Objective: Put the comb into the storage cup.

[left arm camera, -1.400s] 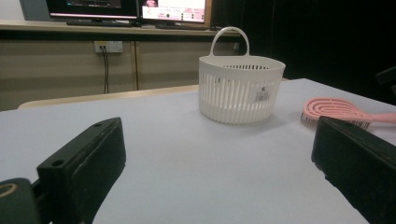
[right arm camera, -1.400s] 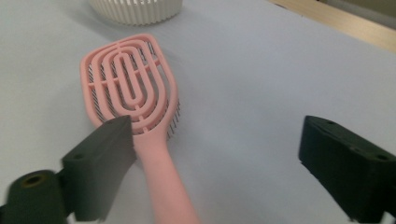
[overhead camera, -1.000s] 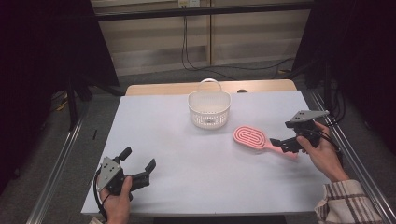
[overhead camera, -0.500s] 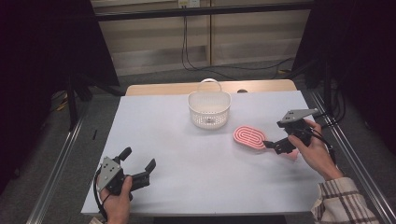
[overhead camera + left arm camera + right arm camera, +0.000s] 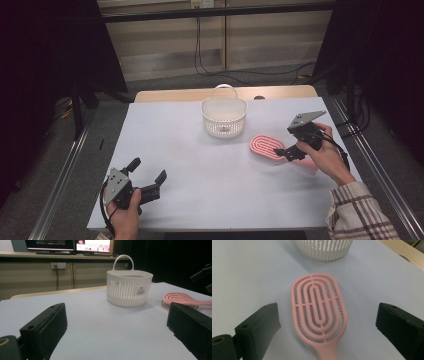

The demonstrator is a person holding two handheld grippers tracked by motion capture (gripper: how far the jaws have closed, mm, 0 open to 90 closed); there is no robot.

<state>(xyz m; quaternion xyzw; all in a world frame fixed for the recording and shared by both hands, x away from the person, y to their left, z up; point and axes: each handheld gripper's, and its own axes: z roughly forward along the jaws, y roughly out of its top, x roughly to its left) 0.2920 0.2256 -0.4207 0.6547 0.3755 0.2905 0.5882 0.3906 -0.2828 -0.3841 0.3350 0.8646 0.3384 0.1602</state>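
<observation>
A pink hairbrush lies flat on the white table, right of centre, with its handle pointing toward the person's right hand. My right gripper hovers over the handle end, open. In the right gripper view its jaws stand wide on either side of the brush, not touching it. A white slotted basket with a hoop handle stands upright at the back centre and looks empty. My left gripper rests open near the front left edge. It faces the basket and the brush with nothing between its jaws.
The white tabletop is bare between the two grippers. A wooden edge runs behind it. Metal rails flank both sides. Monitors sit on a shelf beyond the table. The basket is just past the brush head.
My right gripper has moved left and slightly down along the brush handle toward the head, still open. The left gripper, brush and basket have stayed put.
</observation>
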